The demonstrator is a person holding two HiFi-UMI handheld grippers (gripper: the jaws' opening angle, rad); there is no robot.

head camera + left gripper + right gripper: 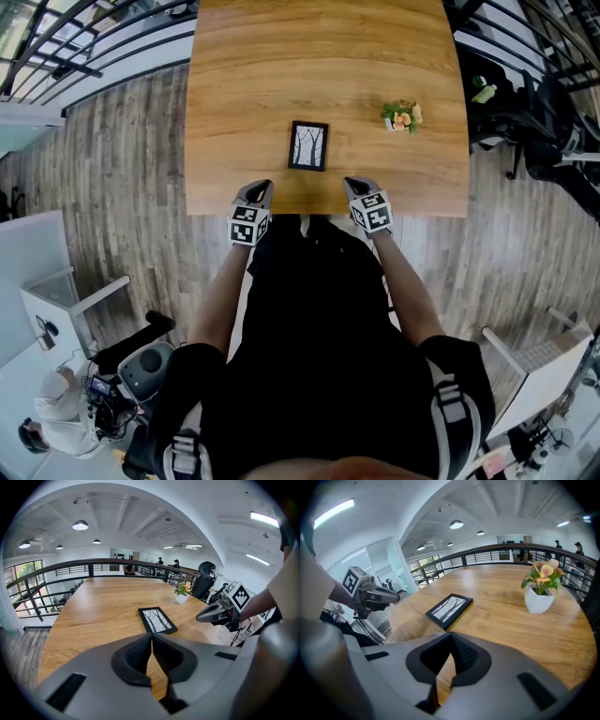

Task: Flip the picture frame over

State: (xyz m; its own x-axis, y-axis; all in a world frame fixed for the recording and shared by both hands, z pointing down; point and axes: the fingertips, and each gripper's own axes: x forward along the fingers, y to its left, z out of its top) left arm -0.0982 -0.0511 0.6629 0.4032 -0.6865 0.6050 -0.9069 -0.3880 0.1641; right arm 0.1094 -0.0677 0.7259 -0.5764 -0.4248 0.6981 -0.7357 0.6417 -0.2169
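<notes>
A small black picture frame (308, 145) lies flat on the wooden table (281, 66), picture side up, showing bare trees on white. It also shows in the left gripper view (157, 620) and the right gripper view (449, 610). My left gripper (259, 187) hovers at the table's near edge, left of and nearer than the frame, jaws shut with nothing between them. My right gripper (354, 184) sits at the same edge on the frame's right, also shut and empty. Each gripper appears in the other's view: the right gripper (215, 613) and the left gripper (377, 595).
A small white pot with orange flowers (402, 116) stands on the table to the right of the frame. A black railing (93, 566) runs beyond the far edge. Office chairs (544, 141) stand at the right, and desks and equipment (103, 375) on the floor below.
</notes>
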